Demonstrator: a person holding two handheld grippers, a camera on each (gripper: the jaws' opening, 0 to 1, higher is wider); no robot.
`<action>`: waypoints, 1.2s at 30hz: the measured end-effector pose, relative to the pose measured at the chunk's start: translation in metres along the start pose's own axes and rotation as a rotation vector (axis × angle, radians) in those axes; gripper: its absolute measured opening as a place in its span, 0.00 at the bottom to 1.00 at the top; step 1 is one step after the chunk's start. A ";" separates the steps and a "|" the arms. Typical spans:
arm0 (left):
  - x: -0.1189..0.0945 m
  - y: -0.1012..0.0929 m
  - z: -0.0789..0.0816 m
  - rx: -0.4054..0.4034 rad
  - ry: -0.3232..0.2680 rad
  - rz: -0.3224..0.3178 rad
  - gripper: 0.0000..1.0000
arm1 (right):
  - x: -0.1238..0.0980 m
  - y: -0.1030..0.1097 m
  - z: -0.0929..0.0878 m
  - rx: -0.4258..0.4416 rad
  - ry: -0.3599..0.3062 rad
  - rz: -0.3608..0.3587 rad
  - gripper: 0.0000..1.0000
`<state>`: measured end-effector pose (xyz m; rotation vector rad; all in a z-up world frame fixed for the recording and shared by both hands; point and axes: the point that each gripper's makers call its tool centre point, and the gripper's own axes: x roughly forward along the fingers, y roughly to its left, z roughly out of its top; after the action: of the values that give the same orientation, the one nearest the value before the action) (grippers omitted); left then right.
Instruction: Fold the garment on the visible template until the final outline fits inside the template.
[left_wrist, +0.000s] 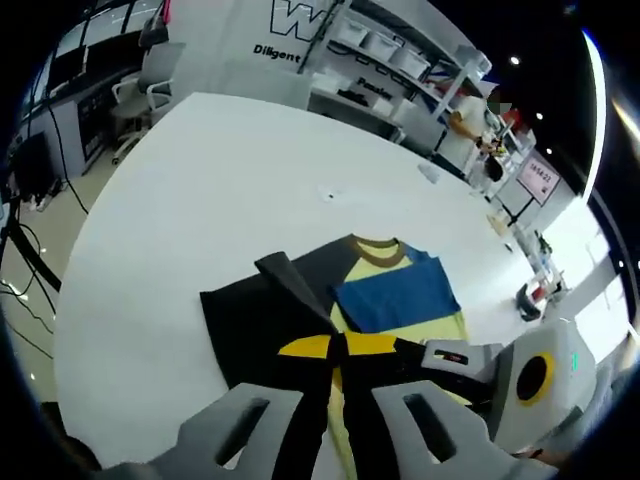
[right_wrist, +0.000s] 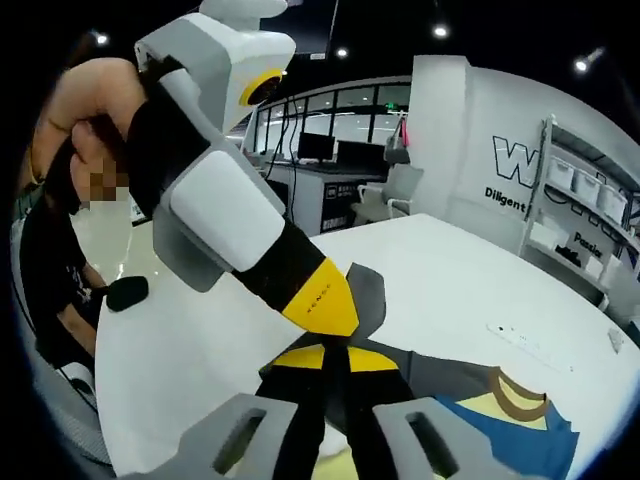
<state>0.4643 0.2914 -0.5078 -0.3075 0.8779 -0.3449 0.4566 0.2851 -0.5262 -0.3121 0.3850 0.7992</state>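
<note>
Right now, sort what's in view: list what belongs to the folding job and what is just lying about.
Job:
- yellow, blue and grey garment with brown collar
- dark template sheet under it
- left gripper with yellow-tipped black jaws
- right gripper, jaws closed on the garment edge

Lying about:
- white table
- small flat item on the table
- grey office chairs
- wall shelving with bins
</note>
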 end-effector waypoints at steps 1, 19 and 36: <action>0.000 -0.001 0.000 0.001 0.000 -0.003 0.06 | 0.000 0.001 0.000 -0.006 -0.003 -0.001 0.00; -0.015 -0.013 0.016 0.154 -0.223 -0.006 0.38 | -0.006 -0.031 0.005 0.041 -0.004 -0.032 0.00; -0.010 0.000 -0.020 0.256 -0.183 0.012 0.68 | -0.026 -0.085 0.013 0.123 -0.007 -0.127 0.00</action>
<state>0.4422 0.2928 -0.5130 -0.0945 0.6475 -0.4065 0.5058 0.2184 -0.4927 -0.2166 0.4014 0.6490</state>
